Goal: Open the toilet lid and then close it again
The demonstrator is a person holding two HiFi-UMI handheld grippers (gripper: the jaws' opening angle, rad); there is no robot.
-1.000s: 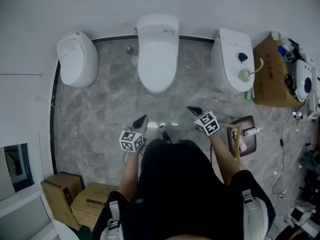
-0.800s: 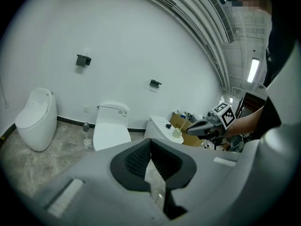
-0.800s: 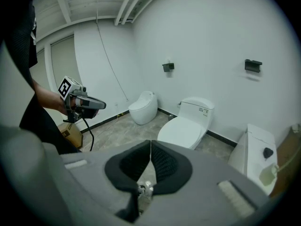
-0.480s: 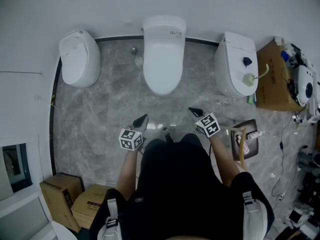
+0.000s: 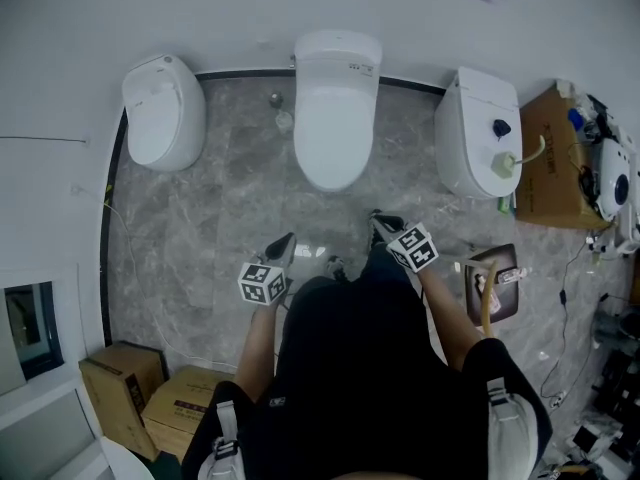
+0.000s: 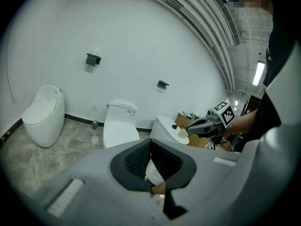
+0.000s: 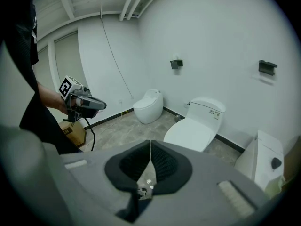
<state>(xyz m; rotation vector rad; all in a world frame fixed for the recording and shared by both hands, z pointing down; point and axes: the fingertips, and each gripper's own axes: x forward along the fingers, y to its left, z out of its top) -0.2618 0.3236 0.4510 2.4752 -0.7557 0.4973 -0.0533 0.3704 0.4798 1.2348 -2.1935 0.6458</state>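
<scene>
Since 1 second ago the row of 3 toilets has slid lower and rightward in the head view, and a dark trouser leg now reaches forward beside the right gripper: the person is stepping closer. The left gripper and the right one are each clenched on nothing, pads pressed together with only floor beyond them.

The step in hand looks like the approach. To do it well, I judge, come in squarely on the bowl's front, slip 1 closed tip under the lid's front lip, and lift in an arc about the rear hinge rather than pulling forward. The glazed surface will likely be slippery.

The middle toilet stands straight ahead against the wall, between the rounded toilet at the left and the toilet with a hose at the right, well apart from both grippers. Its lid lies flat down: glossy white, oval, unbroken, with a boxy tank behind bearing a small label.
</scene>
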